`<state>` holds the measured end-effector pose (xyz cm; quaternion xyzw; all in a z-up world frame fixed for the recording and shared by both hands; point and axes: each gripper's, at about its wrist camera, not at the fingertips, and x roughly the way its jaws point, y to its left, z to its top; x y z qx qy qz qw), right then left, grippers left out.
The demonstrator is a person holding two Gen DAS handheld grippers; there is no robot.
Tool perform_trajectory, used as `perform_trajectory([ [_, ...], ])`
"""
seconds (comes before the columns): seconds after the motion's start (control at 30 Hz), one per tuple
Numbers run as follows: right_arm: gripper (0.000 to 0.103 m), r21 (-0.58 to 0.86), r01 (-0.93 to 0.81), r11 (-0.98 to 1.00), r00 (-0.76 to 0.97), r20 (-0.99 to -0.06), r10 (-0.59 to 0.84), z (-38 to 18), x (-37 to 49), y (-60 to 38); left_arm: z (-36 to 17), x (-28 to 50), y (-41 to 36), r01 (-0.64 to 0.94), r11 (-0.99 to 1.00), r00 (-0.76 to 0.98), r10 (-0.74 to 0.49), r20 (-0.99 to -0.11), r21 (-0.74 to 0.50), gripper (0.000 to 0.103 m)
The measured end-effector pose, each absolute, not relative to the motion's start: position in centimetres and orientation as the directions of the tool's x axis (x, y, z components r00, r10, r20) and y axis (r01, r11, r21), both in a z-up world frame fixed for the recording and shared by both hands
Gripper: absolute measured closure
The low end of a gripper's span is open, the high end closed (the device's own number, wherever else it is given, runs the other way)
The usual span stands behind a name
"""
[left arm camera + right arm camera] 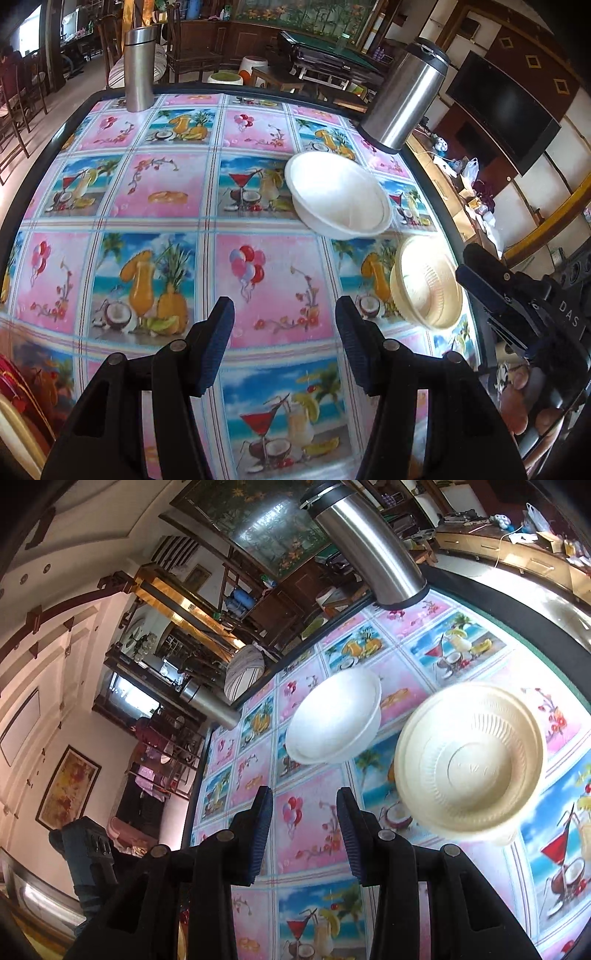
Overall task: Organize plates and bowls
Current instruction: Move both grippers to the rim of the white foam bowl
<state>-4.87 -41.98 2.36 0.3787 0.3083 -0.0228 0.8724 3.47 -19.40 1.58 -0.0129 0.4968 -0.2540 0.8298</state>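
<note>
Plainly, both tools hang above the bench (177, 206), which wears a bright cloth printed with cocktails, balloons and pineapples. The left hand-held gripper (284, 343) stands about half open with nothing between its jaws; only the cloth shows in the gap. The right hand-held gripper (304, 830) has its jaws parted somewhat less, and they too hold nothing. In the left wrist view the right tool appears at the bench's right edge, with fingers (517, 406) of the person's hand wrapped around its grip.

A white bowl (338, 195) sits upright on the bench toward the far right corner, just in front of a tall steel flask (404, 96) that stands at that corner. A cream ribbed bowl (426, 282) rests nearer, close to the right edge, apart from the white one by a small gap. A slimmer steel flask (139, 68) stands at the far left edge. Neither bowl touches either tool.
</note>
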Motion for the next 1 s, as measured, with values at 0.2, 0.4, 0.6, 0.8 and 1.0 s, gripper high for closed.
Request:
perform_trajectory([
  [0.2,0.064,0.645,0.289,0.707,0.819,-0.549,0.166,3.9,-0.4,-44.7,1.0,8.4,-22.0,0.372,0.863,0.354,-0.473,-0.807,-0.343,0.045],
  [0.4,0.064,0.649,0.308,0.696,0.796,-0.577,0.185,3.2,3.3,-46.2,-0.4,12.4,-23.3,0.302,0.84,0.326,-0.536,-0.779,-0.451,0.045],
  [0.6,0.064,0.615,0.373,0.695,0.755,-0.637,0.158,0.8,5.3,-47.7,-2.1,14.3,-24.5,0.266,0.829,0.299,-0.556,-0.776,-0.492,0.045],
  [0.8,0.064,0.611,0.428,0.666,0.73,-0.668,0.144,-1.5,5.9,-49.4,-2.8,14.8,-24.5,0.265,0.807,0.266,-0.588,-0.764,-0.529,0.045],
  [1.0,0.064,0.617,0.447,0.648,0.712,-0.684,0.16,-3.6,6.7,-49.5,-3.5,15.0,-25.3,0.278,0.779,0.234,-0.622,-0.747,-0.562,0.045],
])
